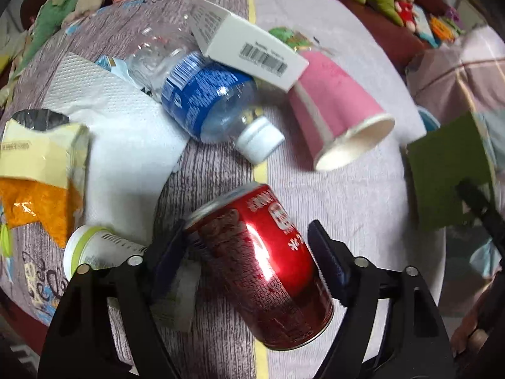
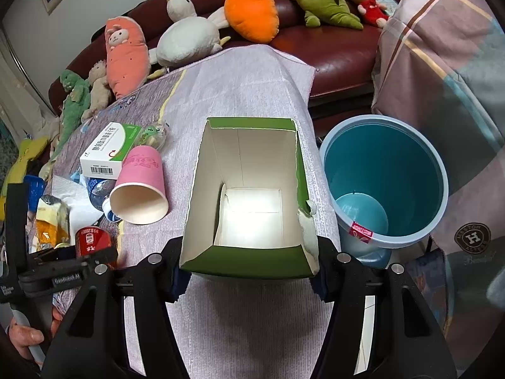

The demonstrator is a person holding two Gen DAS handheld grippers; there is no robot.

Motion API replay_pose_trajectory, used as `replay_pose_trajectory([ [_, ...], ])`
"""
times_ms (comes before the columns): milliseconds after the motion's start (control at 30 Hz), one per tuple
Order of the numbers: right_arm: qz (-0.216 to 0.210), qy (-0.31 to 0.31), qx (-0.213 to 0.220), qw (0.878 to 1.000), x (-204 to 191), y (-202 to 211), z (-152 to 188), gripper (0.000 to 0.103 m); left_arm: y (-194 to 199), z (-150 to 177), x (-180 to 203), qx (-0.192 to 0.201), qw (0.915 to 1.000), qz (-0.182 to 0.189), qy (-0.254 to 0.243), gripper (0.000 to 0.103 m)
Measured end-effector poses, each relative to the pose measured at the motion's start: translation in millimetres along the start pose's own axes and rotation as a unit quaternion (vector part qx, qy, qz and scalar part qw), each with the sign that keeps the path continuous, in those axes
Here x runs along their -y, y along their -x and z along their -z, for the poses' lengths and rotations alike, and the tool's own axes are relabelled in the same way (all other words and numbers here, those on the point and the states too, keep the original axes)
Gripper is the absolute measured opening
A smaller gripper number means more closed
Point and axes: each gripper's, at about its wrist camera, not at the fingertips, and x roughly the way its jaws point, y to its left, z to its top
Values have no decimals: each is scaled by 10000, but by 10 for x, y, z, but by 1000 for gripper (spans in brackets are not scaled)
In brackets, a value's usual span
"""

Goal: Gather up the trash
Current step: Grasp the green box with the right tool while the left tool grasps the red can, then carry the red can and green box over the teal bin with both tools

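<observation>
Trash lay scattered over the cloth-covered bench: a red can on its side at the lower centre of the left wrist view, with the left gripper straddling it, jaws apart, the left pad about touching and the right one just clear of it. Just above lay a plastic bottle, a pink paper cup, a white carton, a paper towel and a yellow snack bag. The right gripper was clamped on the near edge of an open green box, which stood by the bench's right edge, beside a blue bin at the right of the frame. The can, being round and slick, would likely roll or squirt out if the pads closed off-centre, perhaps knocking the small white pot at lower left. The box's torn wall could buckle under the grip. Open room lay between can and box; the left side was crowded.
</observation>
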Motion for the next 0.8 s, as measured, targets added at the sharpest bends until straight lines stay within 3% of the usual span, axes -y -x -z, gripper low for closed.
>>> replay_pose_trajectory([
  [133,-21,2,-18,10000,5,10,-1,58,4,71,71,-127,9997,-180,-125,87],
  [233,-16,2,-17,10000,3,23,15,58,17,115,70,-55,9999,-39,-144,84],
  [500,-61,-52,-61,9999,21,60,57,58,165,121,-90,301,9990,318,2,57],
  [667,-71,-48,-94,9999,0,58,56,58,229,229,59,375,9983,361,-274,58],
  [800,-68,-53,-113,9999,-19,74,59,58,300,212,171,721,9935,704,-523,58],
])
